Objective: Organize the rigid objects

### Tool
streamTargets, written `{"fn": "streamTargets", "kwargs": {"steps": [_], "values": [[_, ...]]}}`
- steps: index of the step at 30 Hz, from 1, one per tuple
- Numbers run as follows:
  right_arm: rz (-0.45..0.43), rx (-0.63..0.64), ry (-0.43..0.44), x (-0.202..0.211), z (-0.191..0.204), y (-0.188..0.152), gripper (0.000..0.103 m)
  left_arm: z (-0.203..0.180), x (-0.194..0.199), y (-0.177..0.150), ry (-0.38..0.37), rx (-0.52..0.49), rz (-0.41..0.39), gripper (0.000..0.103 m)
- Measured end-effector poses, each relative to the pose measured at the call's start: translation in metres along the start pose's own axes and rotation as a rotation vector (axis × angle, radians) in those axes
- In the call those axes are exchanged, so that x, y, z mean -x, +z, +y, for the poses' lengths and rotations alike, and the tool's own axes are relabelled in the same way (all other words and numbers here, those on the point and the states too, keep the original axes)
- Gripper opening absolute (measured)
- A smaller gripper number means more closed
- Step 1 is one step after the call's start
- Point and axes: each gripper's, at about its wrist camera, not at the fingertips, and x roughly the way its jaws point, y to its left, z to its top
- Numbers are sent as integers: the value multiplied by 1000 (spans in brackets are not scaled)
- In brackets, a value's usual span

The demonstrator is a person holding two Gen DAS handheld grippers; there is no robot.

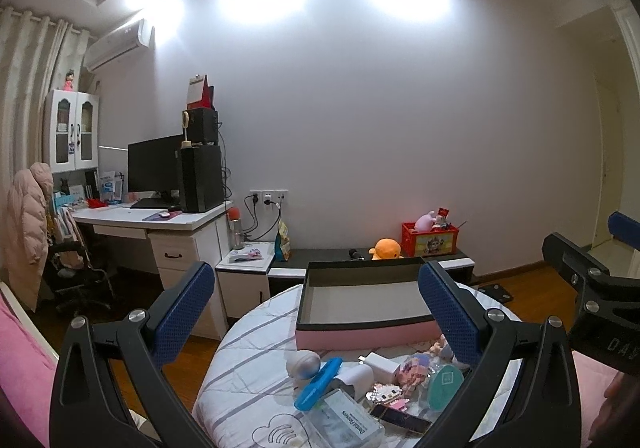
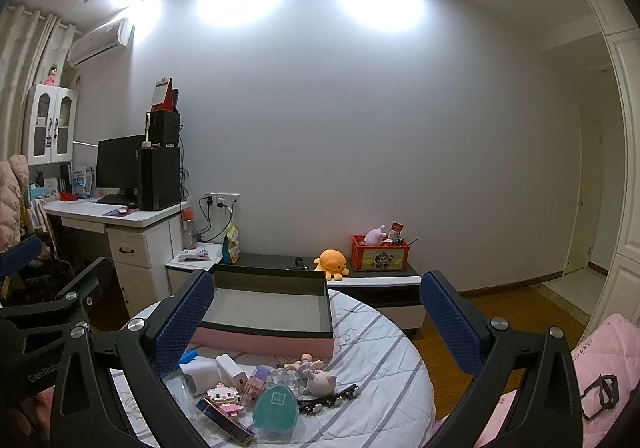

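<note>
Your left gripper hangs with its blue-padded jaws spread wide and nothing between them, raised over the near edge of the round table with its striped cover. In the left wrist view the clutter sits at about 6 o'clock. Going from 7 o'clock across, there is a grey-white egg-shaped piece, then a blue plastic case leaning against a white cylinder. A clear box labelled as dental flossers lies in front of them. Next come a white charger plug, a pink-and-white block figure, and a teal oval case toward 5 o'clock. Beyond the pile, at 12 o'clock from it, the open pink-sided box stands with a bare grey floor.

Your right gripper is likewise spread wide and holds nothing. In its view the same box lies at 11 o'clock. A small pale plush toy and a dark beaded hair clip lie at 6 o'clock, just right of the teal case.
</note>
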Motion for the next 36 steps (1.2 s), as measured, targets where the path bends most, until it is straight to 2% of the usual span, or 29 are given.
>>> {"fn": "streamTargets", "kwargs": {"steps": [14, 21, 25, 29, 36], "values": [[12, -5, -7, -17, -3, 0, 103, -1, -10, -1, -5, 3, 5, 103], [34, -4, -7, -31, -5, -12, 103, 2, -29, -11, -15, -1, 50, 103], [117, 27, 8, -53, -6, -35, 103, 10, -52, -32, -96, 21, 172, 103], [229, 21, 19, -77, -11, -67, 103, 16, -75, -65, -61, 18, 280, 103], [383, 11, 17, -101, -23, -118, 103, 18, -105, -126, -68, -32, 472, 103]]}}
